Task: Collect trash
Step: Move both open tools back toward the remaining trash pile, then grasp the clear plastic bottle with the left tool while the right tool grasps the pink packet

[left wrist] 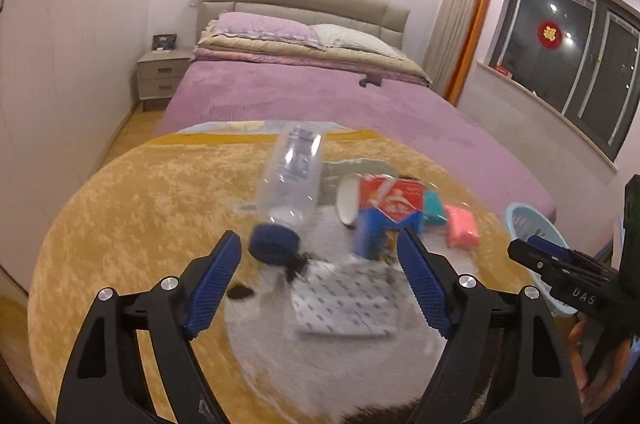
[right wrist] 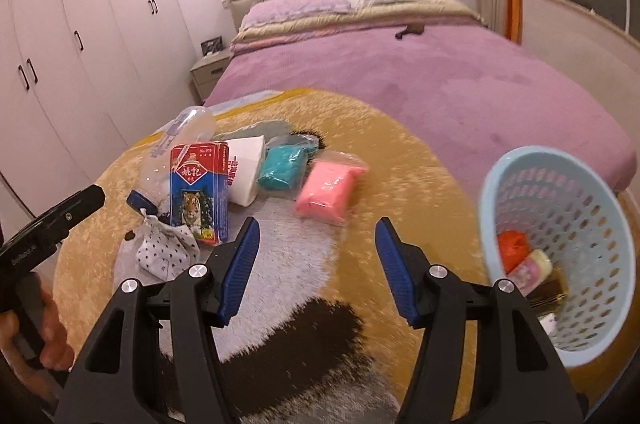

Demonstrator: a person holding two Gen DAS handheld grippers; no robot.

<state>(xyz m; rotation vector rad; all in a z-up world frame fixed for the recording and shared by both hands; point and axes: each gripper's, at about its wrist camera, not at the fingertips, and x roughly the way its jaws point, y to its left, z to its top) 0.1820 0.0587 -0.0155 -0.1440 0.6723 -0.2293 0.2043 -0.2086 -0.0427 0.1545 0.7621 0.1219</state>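
Trash on blanket [right wrist: 400, 152]: one bottle [left wrist: 290, 176], two packets, both tongs [left wrist: 320, 264] [right wrist: 316, 256] wide open, empty

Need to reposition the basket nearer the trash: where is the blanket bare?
Bare: the strip between the pink pack and the basket, and the grey-and-black patch in front of the right hand-held gripper. Crowded: left-centre, where bottle, card box, cup, teal pack and dotted wrapper cluster.

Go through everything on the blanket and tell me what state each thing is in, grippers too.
Left gripper: open, empty.
Right gripper: open, empty.
Plastic bottle: capped, lying down.
Paper cup: tipped over.
Card box: closed.
Basket: tilted, partly filled.
Pink packet: sealed, flat.
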